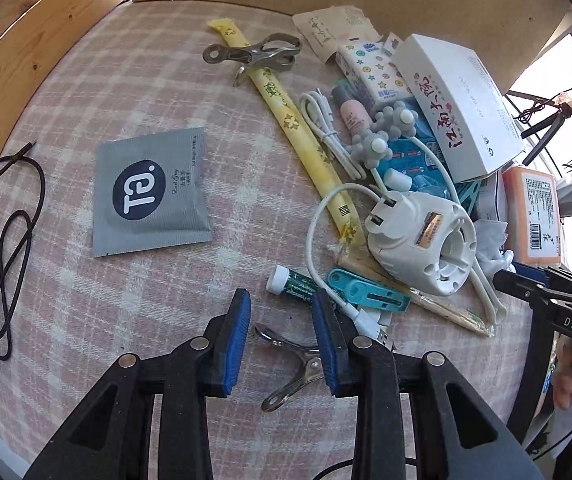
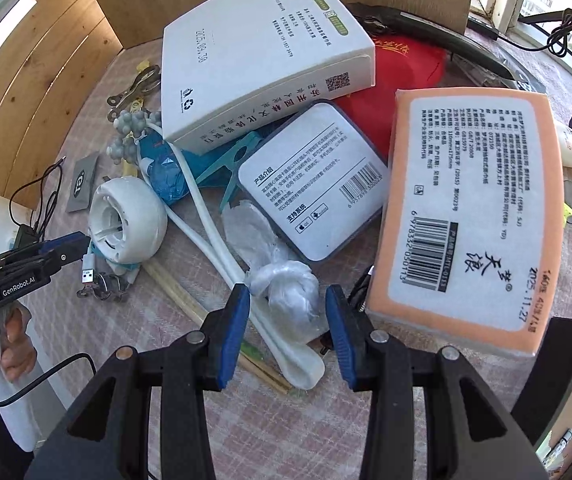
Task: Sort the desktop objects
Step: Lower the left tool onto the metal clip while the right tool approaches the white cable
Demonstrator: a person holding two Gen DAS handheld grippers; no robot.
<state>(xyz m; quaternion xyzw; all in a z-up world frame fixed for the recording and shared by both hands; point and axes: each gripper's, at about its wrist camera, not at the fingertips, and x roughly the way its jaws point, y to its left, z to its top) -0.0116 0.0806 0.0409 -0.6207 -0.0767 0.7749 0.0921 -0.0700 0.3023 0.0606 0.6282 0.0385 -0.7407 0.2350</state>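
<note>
1. The counter (image 1: pixel 106 300) is covered by a pink and white checked cloth; wooden boards rise at the upper left of both views, and a bright window shows at the upper right of the right wrist view.
2. The left tool (image 1: pixel 282 332) has its blue pads apart and holds nothing. A metal clip (image 1: pixel 292 364) lies on the cloth between them at the lower centre of the frame; whether a pad touches it cannot be told.
3. Just beside the left tool's right pad lie a white cable with a USB plug (image 1: pixel 370 324), a green tube with a white cap (image 1: pixel 292 284) and a teal peg (image 1: pixel 366 292).
4. The right tool (image 2: pixel 288 320) is also open and empty, its pads on either side of a crumpled plastic bag (image 2: pixel 286 280) at the lower centre.
5. An orange pack (image 2: pixel 470 220) sits at the right, close by the right pad, and a white spoon (image 2: pixel 302 364) and chopsticks (image 2: pixel 190 300) run under the left pad.
6. The pile fills the right of the left wrist view: a white box (image 1: pixel 462 108), a round white plug-in device (image 1: pixel 426 240) and a yellow sleeve (image 1: pixel 298 120) with a second metal clip (image 1: pixel 254 54) across it.
7. A grey sachet (image 1: pixel 152 192) lies alone at centre left, and a black cable (image 1: pixel 10 208) at the far left.
</note>
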